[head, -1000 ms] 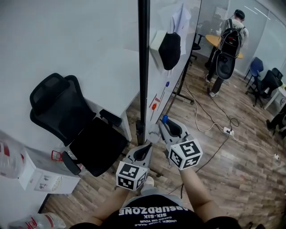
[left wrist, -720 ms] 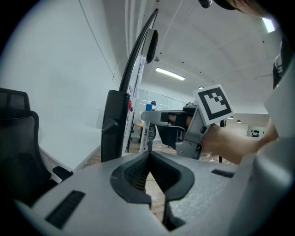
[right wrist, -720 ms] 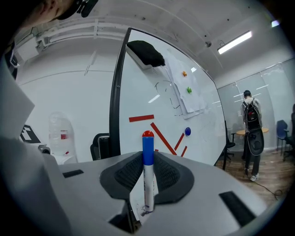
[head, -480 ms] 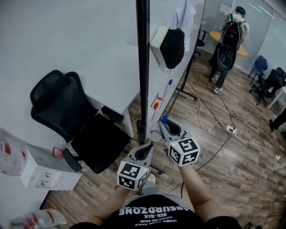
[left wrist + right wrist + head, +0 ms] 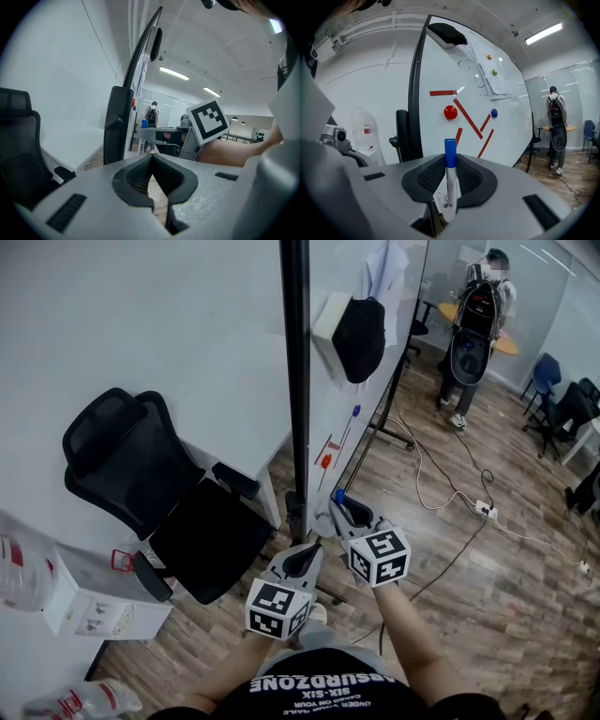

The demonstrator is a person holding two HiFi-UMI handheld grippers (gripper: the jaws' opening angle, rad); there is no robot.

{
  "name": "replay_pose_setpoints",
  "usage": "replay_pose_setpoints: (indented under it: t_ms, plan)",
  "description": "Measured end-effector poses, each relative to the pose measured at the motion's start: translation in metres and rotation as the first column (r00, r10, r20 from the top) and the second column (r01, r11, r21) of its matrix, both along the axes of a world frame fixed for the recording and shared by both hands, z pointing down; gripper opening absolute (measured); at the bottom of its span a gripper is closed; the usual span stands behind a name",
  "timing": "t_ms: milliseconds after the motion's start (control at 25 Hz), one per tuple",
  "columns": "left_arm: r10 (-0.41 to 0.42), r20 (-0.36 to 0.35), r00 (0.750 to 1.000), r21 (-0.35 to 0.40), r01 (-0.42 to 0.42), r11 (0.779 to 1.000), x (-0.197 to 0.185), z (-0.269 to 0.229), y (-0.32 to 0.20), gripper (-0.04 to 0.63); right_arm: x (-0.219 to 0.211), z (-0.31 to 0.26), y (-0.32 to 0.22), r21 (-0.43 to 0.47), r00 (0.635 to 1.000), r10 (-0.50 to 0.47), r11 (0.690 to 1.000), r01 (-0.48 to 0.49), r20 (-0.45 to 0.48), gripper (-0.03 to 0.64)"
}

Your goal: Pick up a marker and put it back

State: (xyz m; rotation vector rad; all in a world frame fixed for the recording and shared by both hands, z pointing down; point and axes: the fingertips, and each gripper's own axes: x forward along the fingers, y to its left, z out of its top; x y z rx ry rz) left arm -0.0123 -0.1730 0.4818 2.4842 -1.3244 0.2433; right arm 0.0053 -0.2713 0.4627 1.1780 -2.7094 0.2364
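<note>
On my right gripper [image 5: 450, 174] the jaws pinch the marker [image 5: 450, 187] upright, blue cap up, facing the whiteboard [image 5: 506, 117]; on my left gripper [image 5: 151, 158] they press together, empty; risk: the marker may pivot in this thin pinch and drop on return.

Black upright frame post [image 5: 295, 381] of the white rolling whiteboard [image 5: 506, 122] stands dead ahead of the left gripper [image 5: 302, 551] and just left of the right gripper [image 5: 337, 507]. The black mesh office chair [image 5: 141, 484] and white desk [image 5: 244, 418] close off the left side. Board face: red round magnet [image 5: 450, 112], black eraser block [image 5: 358, 338] up high. To the right is open wood-plank floor [image 5: 487, 596], with only a white power strip and cable [image 5: 483, 513] lying on it. Person with black backpack [image 5: 473, 329] well apart.
</note>
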Motion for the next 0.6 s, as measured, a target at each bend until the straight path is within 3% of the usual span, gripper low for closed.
replay_pose_setpoints:
  t_ms: [600]
  plan:
    - [0.016, -0.005, 1.000, -0.001, -0.016, 1.000, 0.000, 0.002, 0.003, 0.008, -0.002, 0.032, 0.013, -0.042, 0.996, -0.019, 0.999, 0.015, -0.089, 0.064]
